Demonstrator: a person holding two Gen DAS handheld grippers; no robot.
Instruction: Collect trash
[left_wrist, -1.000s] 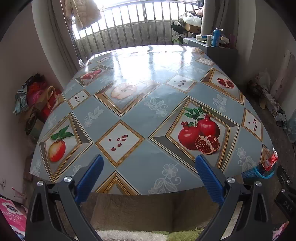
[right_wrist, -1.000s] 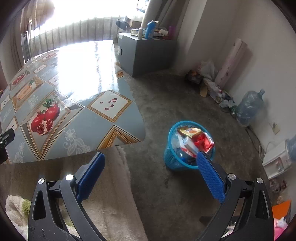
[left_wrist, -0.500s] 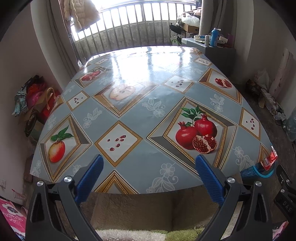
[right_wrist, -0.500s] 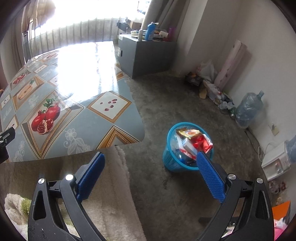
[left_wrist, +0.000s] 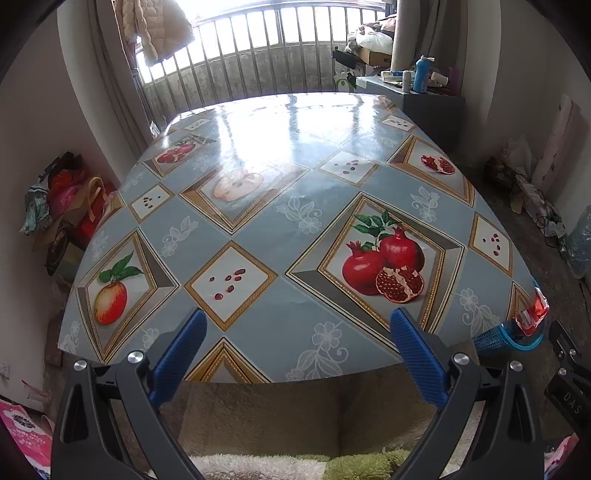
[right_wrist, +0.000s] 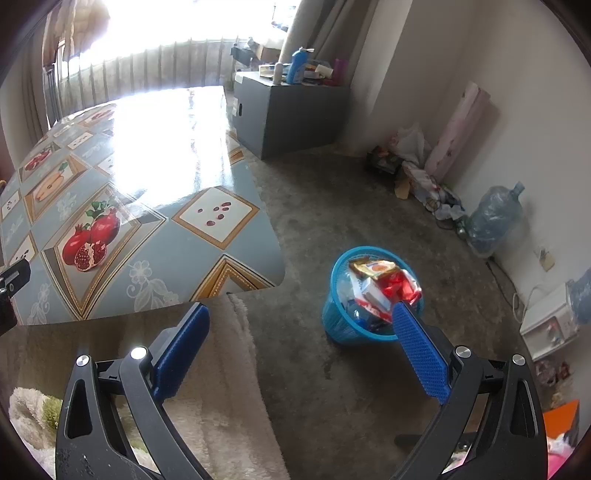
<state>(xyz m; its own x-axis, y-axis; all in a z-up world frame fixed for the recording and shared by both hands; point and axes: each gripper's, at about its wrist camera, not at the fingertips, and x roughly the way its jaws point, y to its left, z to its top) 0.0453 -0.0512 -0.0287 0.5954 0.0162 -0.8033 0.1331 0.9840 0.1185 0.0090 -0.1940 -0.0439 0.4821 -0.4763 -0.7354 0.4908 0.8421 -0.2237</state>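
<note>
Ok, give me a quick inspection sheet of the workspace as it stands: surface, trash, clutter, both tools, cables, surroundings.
Surface: fruit-print oilcloth table, no loose trash seen on it.
Job's things: blue plastic mesh bin on the floor right of the table, piled with red and white wrappers.
Clutter: bags and papers along the right wall.
Grippers: left tool open, holding nothing; right tool open, holding nothing.
Cables: white cord by the wall.
Surroundings: grey cabinet, clear water jug.

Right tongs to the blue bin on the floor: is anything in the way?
Nothing visible: only bare floor lies between the open right tongs and the round blue plastic trash basket, which is already heaped with wrappers.
</note>
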